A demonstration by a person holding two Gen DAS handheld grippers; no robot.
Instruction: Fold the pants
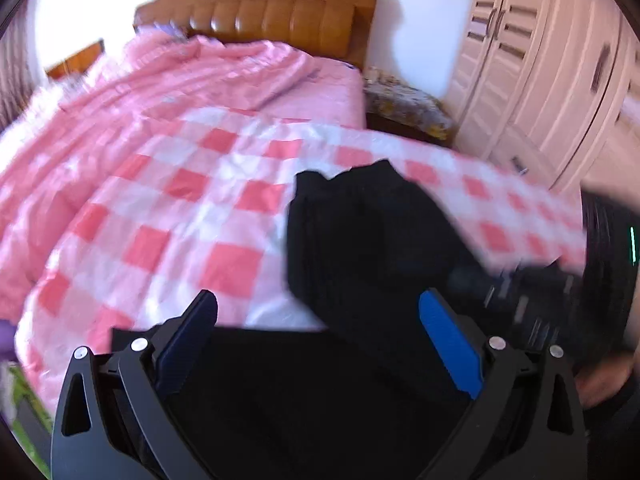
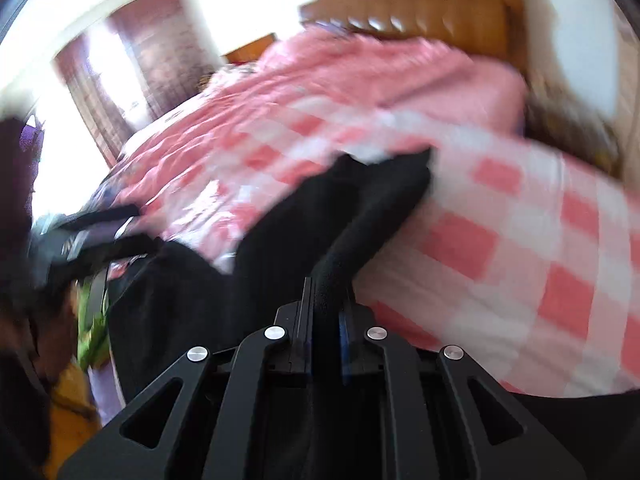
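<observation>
The black pants [image 1: 360,232] lie on the pink-and-white checked bedspread [image 1: 168,216] near the bed's front edge, running back under my grippers. My left gripper [image 1: 320,320] is open, its blue-padded fingers [image 1: 448,340] spread wide over the near part of the pants, holding nothing. In the right wrist view the pants [image 2: 372,200] stretch away across the checked bedspread [image 2: 520,248]. My right gripper [image 2: 326,300] is shut on a bunched fold of the pants. Both views are blurred by motion.
A pink quilt [image 1: 140,80] covers the far half of the bed, before a brown headboard [image 1: 272,16]. A white wardrobe [image 1: 540,60] stands at right, with a nightstand [image 1: 404,104] beside the bed. A bright window with curtains [image 2: 120,60] is left.
</observation>
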